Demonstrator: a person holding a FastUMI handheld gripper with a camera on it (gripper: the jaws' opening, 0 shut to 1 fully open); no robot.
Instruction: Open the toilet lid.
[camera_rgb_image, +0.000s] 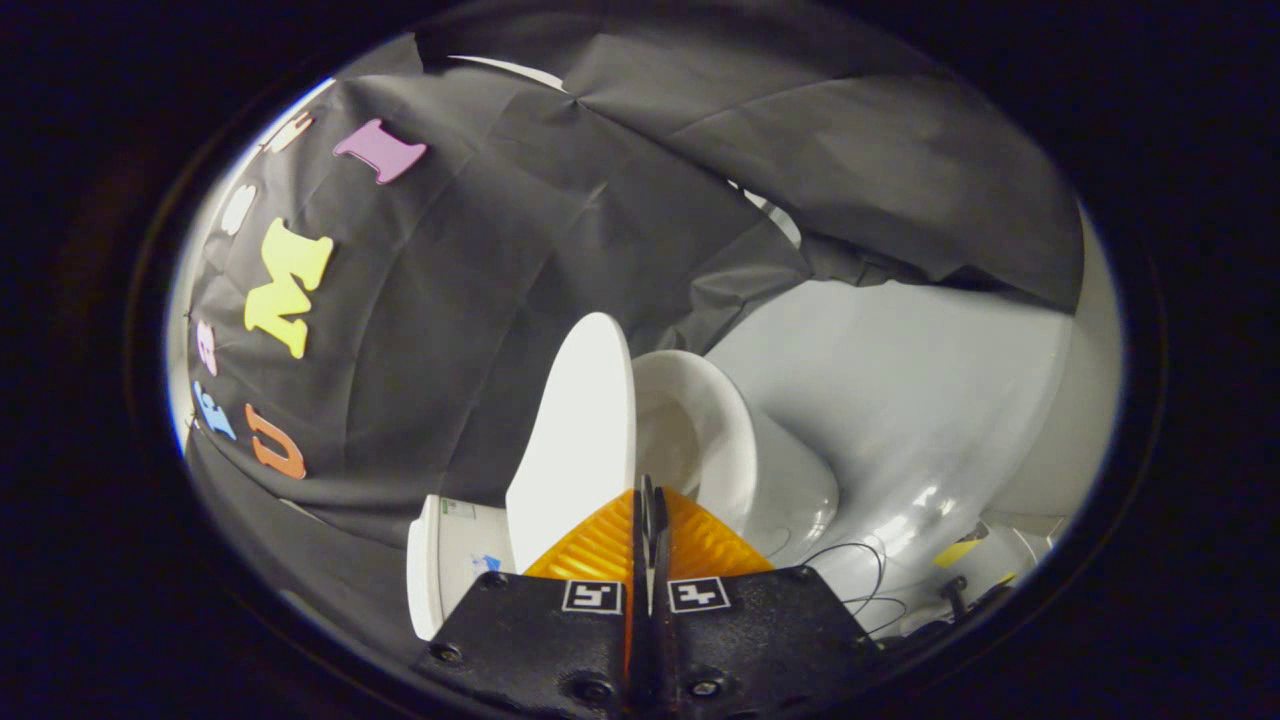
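The smooth white oval toilet lid (580, 430) is seen raised well away from the white ceramic bowl (715, 440), standing close to upright just ahead of the gripper (648, 500), with its lower edge met by the fingertips. The two fingers are brought almost fully together, a thin slit being left between them; whether the lid's edge is pinched in that slit cannot be told, since the tips hide the contact. The camera is rolled to one side, so the toilet appears tilted; this is judged to come from the wrist being turned to follow the lid's arc about its hinge. The white tank (445, 570) is seen beside and below the lid, against the black cloth wall (450, 330), where the lid is expected to rest. The task is judged nearly complete, only a final lean backward being needed
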